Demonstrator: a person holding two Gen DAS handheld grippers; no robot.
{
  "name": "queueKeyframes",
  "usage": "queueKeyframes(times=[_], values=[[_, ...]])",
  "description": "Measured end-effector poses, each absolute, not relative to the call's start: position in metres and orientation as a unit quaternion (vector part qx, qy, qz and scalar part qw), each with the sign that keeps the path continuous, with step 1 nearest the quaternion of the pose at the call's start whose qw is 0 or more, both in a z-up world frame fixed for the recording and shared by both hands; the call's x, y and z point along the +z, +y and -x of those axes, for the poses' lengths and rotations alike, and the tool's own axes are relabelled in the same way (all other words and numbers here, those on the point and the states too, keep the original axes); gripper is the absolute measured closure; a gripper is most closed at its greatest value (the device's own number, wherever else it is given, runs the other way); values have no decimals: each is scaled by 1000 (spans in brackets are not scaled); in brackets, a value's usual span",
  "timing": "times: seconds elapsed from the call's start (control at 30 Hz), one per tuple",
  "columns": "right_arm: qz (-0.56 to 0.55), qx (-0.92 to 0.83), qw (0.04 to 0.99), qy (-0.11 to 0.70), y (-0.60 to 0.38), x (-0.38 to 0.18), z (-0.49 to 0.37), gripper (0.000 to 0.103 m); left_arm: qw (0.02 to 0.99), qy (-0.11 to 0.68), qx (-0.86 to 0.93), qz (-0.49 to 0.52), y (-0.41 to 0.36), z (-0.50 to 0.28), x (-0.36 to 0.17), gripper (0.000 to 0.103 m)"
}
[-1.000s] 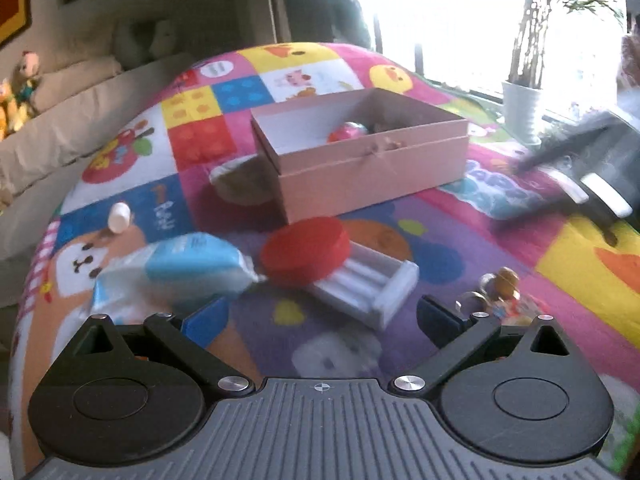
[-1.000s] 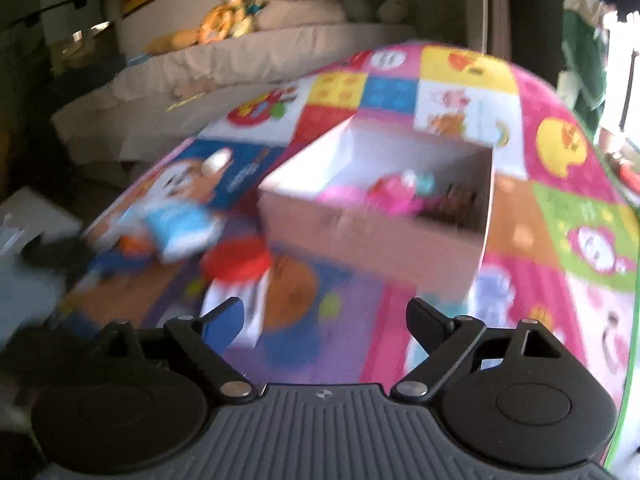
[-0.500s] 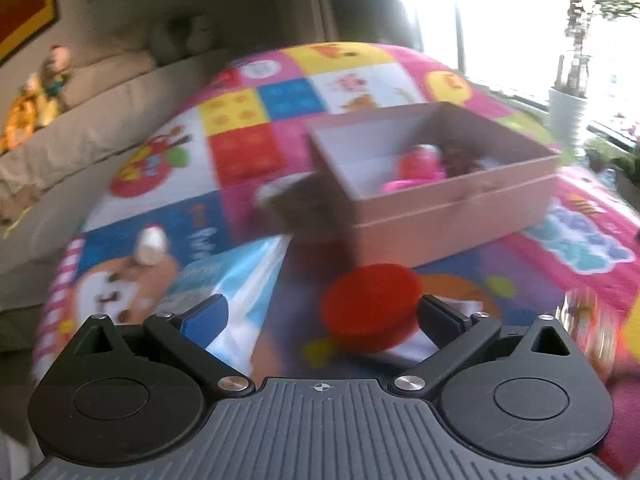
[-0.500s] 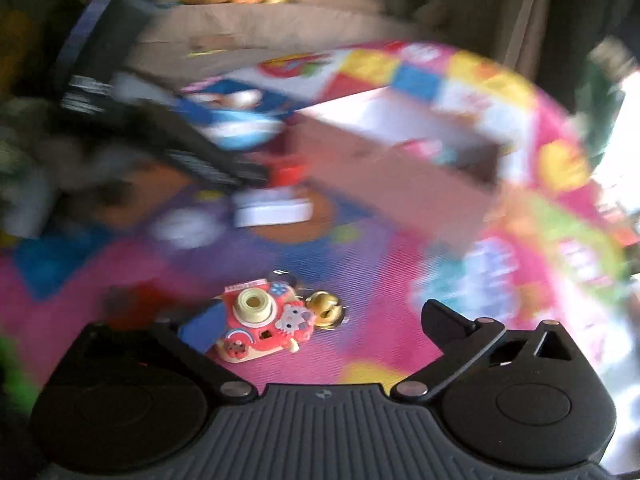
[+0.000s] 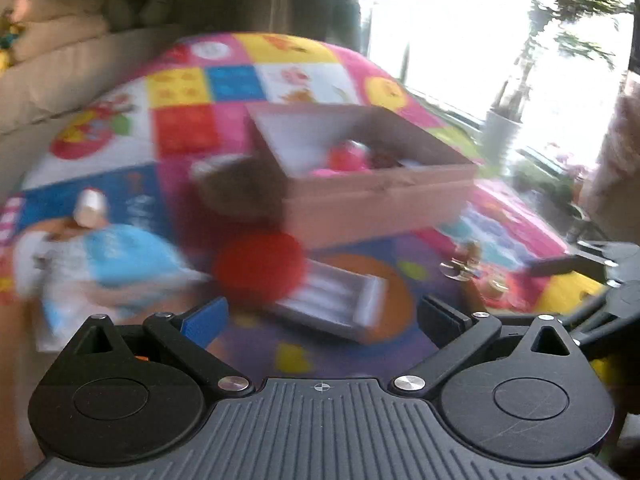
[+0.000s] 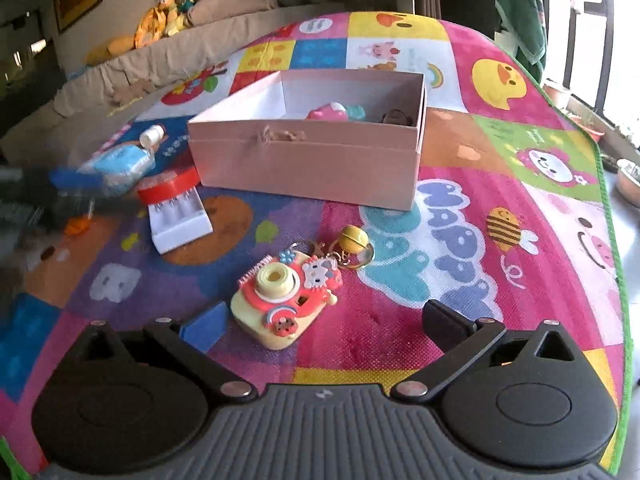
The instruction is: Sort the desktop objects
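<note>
A pink open box (image 6: 308, 156) stands on the colourful play mat (image 6: 460, 240) and holds a pink toy (image 6: 328, 111) and a brown item. In the right wrist view my right gripper (image 6: 324, 322) is open, low over the mat, with a toy camera keychain (image 6: 282, 294) between its fingers, untouched. A red lid (image 6: 168, 190) rests on a white tray (image 6: 180, 222) left of the box. My left gripper (image 5: 320, 318) is open and empty above the red lid (image 5: 258, 268) and white tray (image 5: 336, 300); that view is blurred.
A blue-white tissue pack (image 6: 120, 160) and a small white bottle (image 6: 152, 136) lie at the left. A sofa with stuffed toys (image 6: 168, 16) runs behind the mat. A window and a potted plant (image 5: 500, 132) are at the right. The mat's green edge (image 6: 608, 184) is at the right.
My right gripper has swung down and steadied over the toy camera, which now lies between its fingers. My left gripper has shifted, and the box and red lid slid sideways in its view.
</note>
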State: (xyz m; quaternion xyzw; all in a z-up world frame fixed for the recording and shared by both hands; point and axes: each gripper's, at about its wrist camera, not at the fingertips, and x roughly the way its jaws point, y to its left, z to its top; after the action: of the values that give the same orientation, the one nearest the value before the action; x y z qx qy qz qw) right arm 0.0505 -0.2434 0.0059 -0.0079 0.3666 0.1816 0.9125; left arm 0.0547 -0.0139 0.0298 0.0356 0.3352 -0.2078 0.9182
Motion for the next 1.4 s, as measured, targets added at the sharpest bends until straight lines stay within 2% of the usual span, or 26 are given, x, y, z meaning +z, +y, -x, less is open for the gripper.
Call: queueKeyframes(times=[0.1, 0.23, 0.3, 0.47, 0.53, 0.73, 0.77, 0.8, 0.87, 1.0, 1.17, 1.4], values=[[7, 179, 914, 363, -243, 7, -50, 0, 936, 318, -142, -60, -23, -64, 26, 0], [1, 177, 915, 362, -244, 6, -50, 0, 934, 335, -122, 9, -6, -87, 27, 3], [-3, 176, 916, 361, -245, 6, -50, 0, 930, 347, -117, 21, -3, -94, 24, 19], [1, 173, 916, 361, -243, 6, -50, 0, 928, 354, -116, 28, -4, -99, 18, 35], [3, 172, 917, 361, -242, 6, -50, 0, 932, 341, -118, 27, -3, -92, 21, 35], [11, 169, 917, 362, -240, 5, -50, 0, 953, 291, -79, -24, 10, -59, 45, 34], [12, 169, 917, 362, -239, 5, -50, 0, 954, 290, -65, -42, 11, -56, 45, 31], [13, 169, 917, 362, -239, 5, -50, 0, 954, 290, -47, -58, 12, -54, 44, 21], [17, 168, 917, 363, -238, 5, -50, 0, 956, 283, -36, -69, 15, -49, 45, 11], [19, 167, 917, 363, -238, 5, -50, 0, 946, 290, -138, -46, 8, -43, 47, 3], [18, 169, 916, 364, -239, 5, -50, 0, 929, 296, -193, -105, -31, -51, 29, 3], [9, 174, 915, 363, -242, 5, -51, 0, 920, 314, -209, -105, -41, -76, 10, 2]])
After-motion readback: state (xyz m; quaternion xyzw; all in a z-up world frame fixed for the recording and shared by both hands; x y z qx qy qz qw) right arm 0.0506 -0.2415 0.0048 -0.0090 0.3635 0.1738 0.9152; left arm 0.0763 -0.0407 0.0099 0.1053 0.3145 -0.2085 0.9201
